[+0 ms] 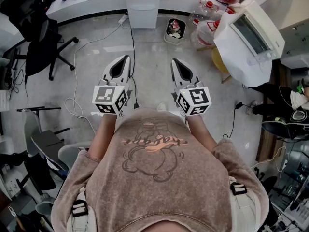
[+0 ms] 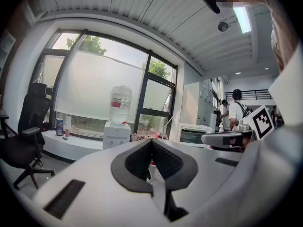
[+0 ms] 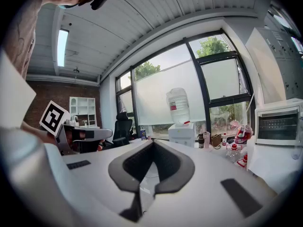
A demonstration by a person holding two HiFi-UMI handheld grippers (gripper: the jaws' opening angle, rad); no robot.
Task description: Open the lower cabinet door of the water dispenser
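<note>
Head view: left gripper (image 1: 126, 58) and right gripper (image 1: 175, 61) sit side by side, well apart from the water dispenser (image 1: 143, 6). Jaws of the 2 grippers meet, gripping nothing.

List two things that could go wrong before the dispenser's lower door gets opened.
1. The black cable crosses the floor before the water dispenser: a likely trip hazard on approach.
2. The left gripper and right gripper are shut; unless opened, they may only bump it.
</note>
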